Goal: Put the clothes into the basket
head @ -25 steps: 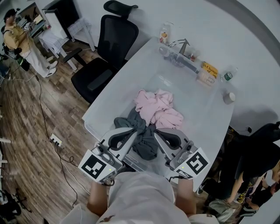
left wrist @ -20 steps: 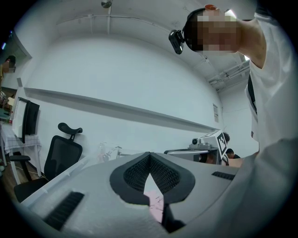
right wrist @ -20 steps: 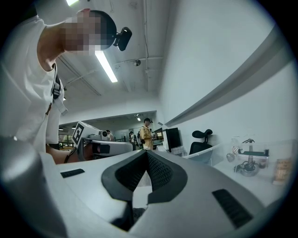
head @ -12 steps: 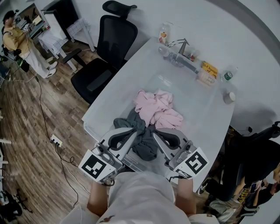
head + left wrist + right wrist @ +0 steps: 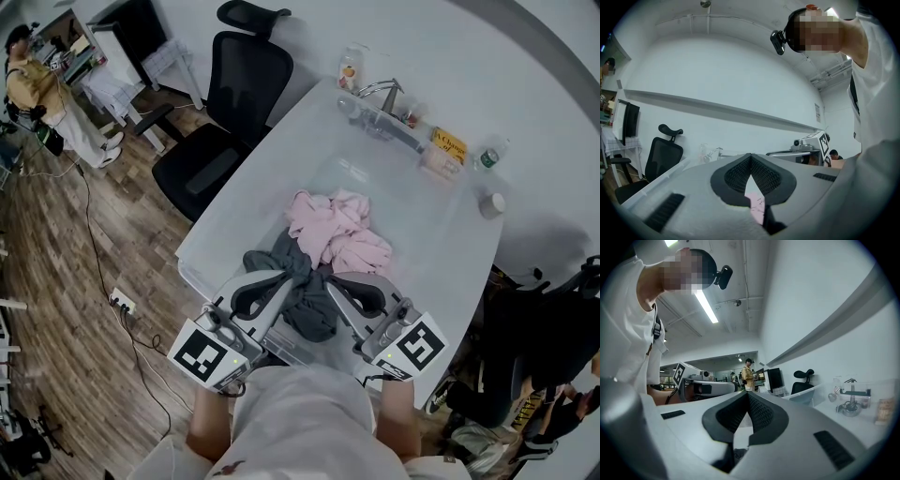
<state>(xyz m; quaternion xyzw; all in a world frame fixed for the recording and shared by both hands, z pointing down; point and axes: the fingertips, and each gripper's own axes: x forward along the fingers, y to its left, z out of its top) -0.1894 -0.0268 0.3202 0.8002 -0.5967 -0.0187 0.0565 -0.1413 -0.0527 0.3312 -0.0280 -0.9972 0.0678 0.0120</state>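
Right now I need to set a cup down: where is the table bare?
Bare: the table strip between the pink clothes and the edge by the chair, and the stretch between them and the white roll. Crowded: the far edge, with stand, yellow box, bottle.

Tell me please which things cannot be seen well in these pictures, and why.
- Near part of the grey garment: head view, covered by the left claw and the right claw.
- Print on the yellow box: head view, too small to read.
- Pink garment: left gripper view shows only a sliver behind the shut claw's pads.
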